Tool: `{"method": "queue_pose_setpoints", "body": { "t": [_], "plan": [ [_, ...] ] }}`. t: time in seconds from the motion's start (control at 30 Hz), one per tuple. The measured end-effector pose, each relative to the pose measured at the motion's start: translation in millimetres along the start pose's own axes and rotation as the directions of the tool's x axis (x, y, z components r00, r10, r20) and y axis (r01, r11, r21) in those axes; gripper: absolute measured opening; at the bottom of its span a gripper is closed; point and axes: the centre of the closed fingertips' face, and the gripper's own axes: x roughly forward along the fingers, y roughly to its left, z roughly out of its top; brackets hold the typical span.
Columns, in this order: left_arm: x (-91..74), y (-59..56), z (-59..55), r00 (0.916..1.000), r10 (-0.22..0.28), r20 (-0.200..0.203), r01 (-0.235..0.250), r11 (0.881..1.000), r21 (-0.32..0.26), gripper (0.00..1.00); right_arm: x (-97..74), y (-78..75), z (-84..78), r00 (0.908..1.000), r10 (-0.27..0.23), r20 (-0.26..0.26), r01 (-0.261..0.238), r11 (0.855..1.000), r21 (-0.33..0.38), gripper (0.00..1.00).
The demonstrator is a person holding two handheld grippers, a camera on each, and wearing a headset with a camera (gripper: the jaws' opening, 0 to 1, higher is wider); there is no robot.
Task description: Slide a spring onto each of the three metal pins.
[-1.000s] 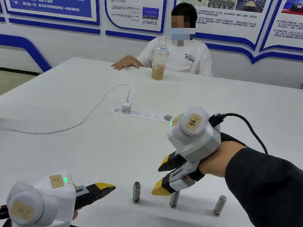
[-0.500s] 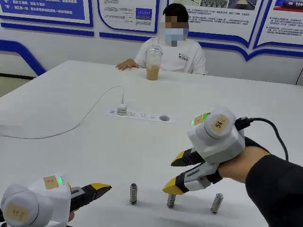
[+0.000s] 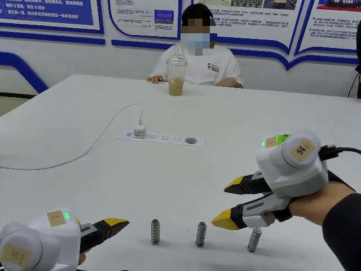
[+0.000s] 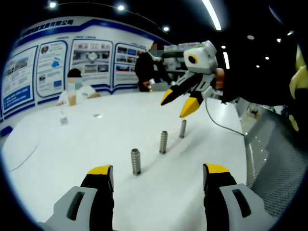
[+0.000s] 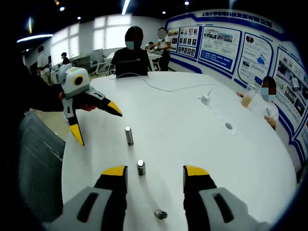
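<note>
Three coiled springs stand upright in a row near the table's front edge, each apparently around a metal pin: left spring (image 3: 154,231), middle spring (image 3: 201,234), right spring (image 3: 254,239). My right gripper (image 3: 223,205) hovers open and empty, above and between the middle and right springs. My left gripper (image 3: 118,224) rests low, left of the left spring, open and holding nothing. The left gripper view has the row (image 4: 136,161), (image 4: 163,142), (image 4: 183,128) ahead of the left gripper (image 4: 158,169). The right gripper (image 5: 155,170) looks down on the middle spring (image 5: 141,167).
A white power strip (image 3: 161,137) with a plugged charger (image 3: 139,131) and trailing cable lies mid-table. A person sits at the far side behind a cup of drink (image 3: 176,76). The white table (image 3: 84,169) is bare around the springs. A mesh chair (image 4: 274,159) stands beside the table.
My right gripper has lifted off the middle spring and moved to the right, still open. The left gripper has stayed in place. The head camera has shifted.
</note>
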Motion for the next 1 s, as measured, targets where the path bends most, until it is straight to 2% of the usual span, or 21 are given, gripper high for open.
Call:
{"method": "queue_pose_setpoints", "body": {
  "t": [0.33, 0.6, 0.83, 1.0],
  "plan": [
    [-0.7, 2.0, -1.0, 1.0000, 0.008, -0.004, -0.008, 1.000, -0.002, 0.78, -24.1, -8.7, -16.8, 0.9969, -0.059, 0.053, 0.057, 0.997, 0.043, 0.52],
    [-0.4, 3.2, -1.2, 0.9999, 0.010, -0.007, -0.010, 1.000, -0.002, 0.79, -37.6, -10.8, -30.1, 0.9931, -0.086, 0.080, 0.081, 0.995, 0.062, 0.55],
    [-0.6, 3.1, -2.8, 0.9999, 0.011, -0.011, -0.011, 1.000, -0.003, 0.79, -43.6, -4.0, -49.6, 0.9923, -0.089, 0.087, 0.082, 0.994, 0.077, 0.57],
    [-1.4, 2.8, -4.2, 0.9999, 0.012, -0.012, -0.012, 1.000, -0.007, 0.79, -48.9, 0.2, -54.4, 0.9889, -0.093, 0.116, 0.083, 0.993, 0.085, 0.58]
  ]
}}
